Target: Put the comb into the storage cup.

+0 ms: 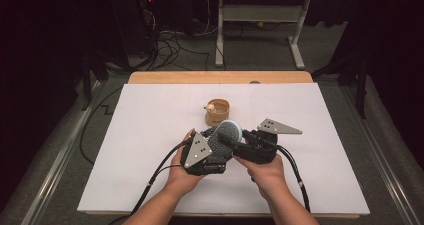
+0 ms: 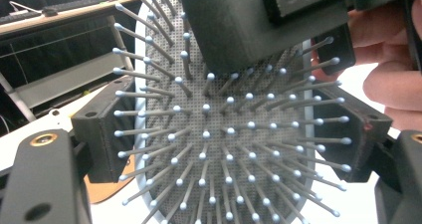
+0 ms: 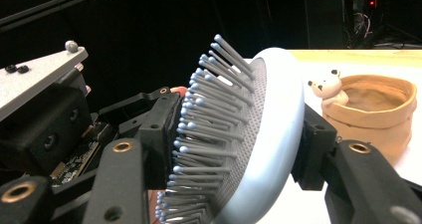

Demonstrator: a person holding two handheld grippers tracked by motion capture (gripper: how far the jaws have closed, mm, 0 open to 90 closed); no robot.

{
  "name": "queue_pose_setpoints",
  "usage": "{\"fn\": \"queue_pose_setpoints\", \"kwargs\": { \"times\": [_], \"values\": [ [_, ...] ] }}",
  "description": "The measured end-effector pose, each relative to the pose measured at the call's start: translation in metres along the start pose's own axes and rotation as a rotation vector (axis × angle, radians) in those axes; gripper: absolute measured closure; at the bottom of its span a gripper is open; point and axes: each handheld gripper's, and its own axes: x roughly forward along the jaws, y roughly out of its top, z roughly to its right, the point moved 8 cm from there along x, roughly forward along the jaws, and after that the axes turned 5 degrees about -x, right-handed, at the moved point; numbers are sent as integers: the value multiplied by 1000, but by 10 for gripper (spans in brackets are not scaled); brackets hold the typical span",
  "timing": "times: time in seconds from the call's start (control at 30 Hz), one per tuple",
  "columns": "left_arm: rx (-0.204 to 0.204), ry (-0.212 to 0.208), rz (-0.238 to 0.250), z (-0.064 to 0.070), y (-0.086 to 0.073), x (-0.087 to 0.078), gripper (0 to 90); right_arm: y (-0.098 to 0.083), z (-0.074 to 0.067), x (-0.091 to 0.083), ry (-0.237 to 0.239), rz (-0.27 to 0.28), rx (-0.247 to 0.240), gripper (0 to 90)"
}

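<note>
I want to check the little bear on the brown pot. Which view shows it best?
The right gripper view: the bear sits close on the pot rim. The high view shows a tiny speck; in the left gripper view I can't make it out.

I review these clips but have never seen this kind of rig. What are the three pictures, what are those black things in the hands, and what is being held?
A person holds a handheld two-jaw tool in each hand: the left gripper and the right gripper. The high view looks down on the white table; the other two pictures come from cameras riding on each gripper. Both grippers clamp one pale blue hairbrush, its bristles close up in the left gripper view. Behind stands a tan pouch with a small bear figure on its rim.
</note>
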Motion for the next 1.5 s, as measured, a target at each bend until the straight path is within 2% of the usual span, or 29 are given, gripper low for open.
{"fn": "queue_pose_setpoints", "kwargs": {
  "times": [0.67, 1.5],
  "values": [
    [3, 11, 4, -1, 1, -1, 199, 3, -2, 1, -22, -9, 20, 563],
    [-8, 5, 5, -1, 1, -1, 196, 5, -3, 1, -50, -5, -5, 608]
  ]
}}
